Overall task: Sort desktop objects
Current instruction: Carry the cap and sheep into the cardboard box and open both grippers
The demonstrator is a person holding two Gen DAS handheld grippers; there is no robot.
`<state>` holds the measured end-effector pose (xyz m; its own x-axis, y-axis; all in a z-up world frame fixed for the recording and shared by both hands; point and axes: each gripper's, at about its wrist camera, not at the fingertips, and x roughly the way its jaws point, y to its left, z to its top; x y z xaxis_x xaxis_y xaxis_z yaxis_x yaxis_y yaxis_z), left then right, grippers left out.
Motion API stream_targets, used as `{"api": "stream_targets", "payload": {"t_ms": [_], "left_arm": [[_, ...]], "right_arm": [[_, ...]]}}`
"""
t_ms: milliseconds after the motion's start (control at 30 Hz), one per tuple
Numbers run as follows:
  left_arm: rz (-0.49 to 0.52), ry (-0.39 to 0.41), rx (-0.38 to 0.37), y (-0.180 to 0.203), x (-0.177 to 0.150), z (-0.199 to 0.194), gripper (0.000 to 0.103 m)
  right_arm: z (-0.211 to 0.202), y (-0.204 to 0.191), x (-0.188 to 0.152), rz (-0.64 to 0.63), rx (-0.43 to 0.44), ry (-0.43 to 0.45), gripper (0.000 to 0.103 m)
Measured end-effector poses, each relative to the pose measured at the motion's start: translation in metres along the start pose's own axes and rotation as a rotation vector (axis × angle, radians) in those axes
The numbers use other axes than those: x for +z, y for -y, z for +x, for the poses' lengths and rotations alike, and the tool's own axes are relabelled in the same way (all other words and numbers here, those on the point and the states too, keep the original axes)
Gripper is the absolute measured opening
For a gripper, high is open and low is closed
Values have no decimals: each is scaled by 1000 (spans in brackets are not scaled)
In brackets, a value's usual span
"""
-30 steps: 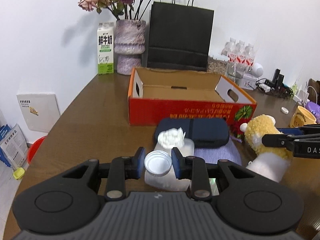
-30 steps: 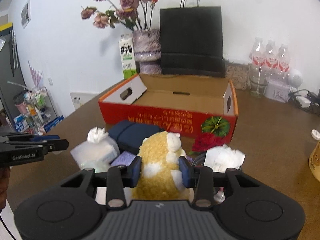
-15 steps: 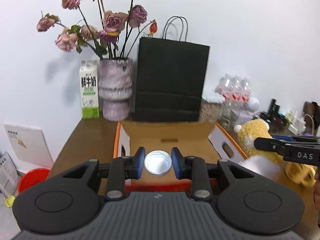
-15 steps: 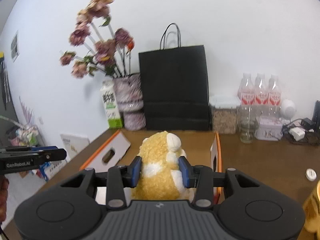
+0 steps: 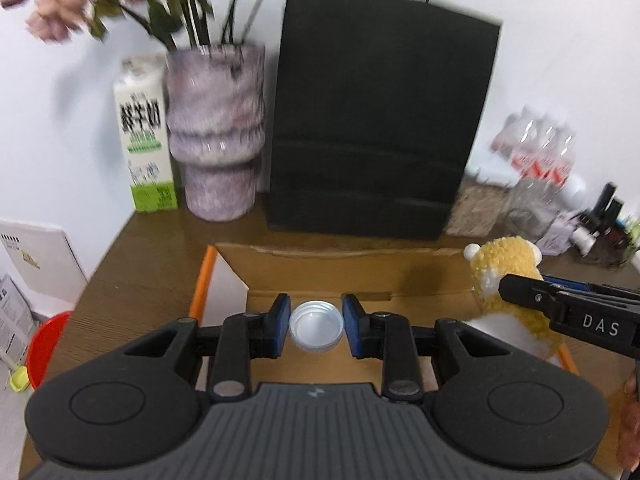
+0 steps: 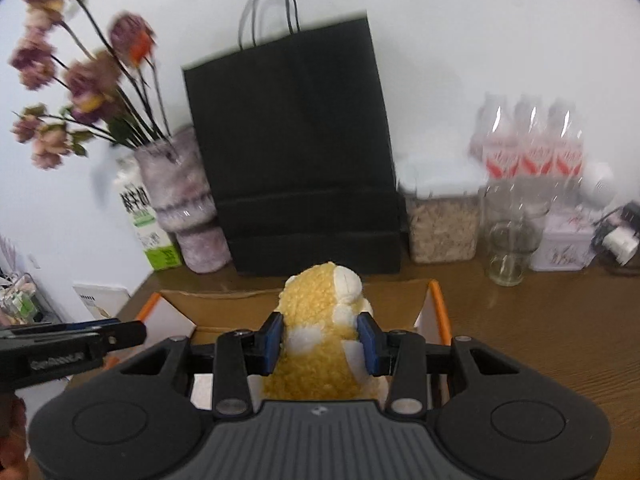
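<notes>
one black bag (image 5: 380,128) behind box (image 5: 320,276)

Both views are bright and evenly lit, the white wall (image 5: 560,40) nearly washed out. Motion blur smears the background — flowers (image 5: 100,4) at upper left, the milk carton (image 5: 146,136) and the bottles (image 6: 528,148) at right — while the gripper bodies along the bottom stay sharp. Fisheye bending curves the edges, with dark corners. Soft shadows fall on the wall behind the vase (image 6: 180,204); the glass (image 6: 512,236) shows faint glare.
</notes>
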<state>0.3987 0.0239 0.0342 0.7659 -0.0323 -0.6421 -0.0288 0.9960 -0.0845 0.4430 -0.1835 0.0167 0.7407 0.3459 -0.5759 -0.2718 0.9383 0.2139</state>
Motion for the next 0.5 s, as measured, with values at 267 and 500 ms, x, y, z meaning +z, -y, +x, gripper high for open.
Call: {"api": "stream_targets", "payload": {"t_ms": [267,500], "left_arm": [[33,-120,56,-2,-5,61,29],[58,-180,70,2,-20,80,29]], "right_arm": [[48,7,-13,-5,-38,-97,39],[58,9,-20,-11,-53,-146,41]]}}
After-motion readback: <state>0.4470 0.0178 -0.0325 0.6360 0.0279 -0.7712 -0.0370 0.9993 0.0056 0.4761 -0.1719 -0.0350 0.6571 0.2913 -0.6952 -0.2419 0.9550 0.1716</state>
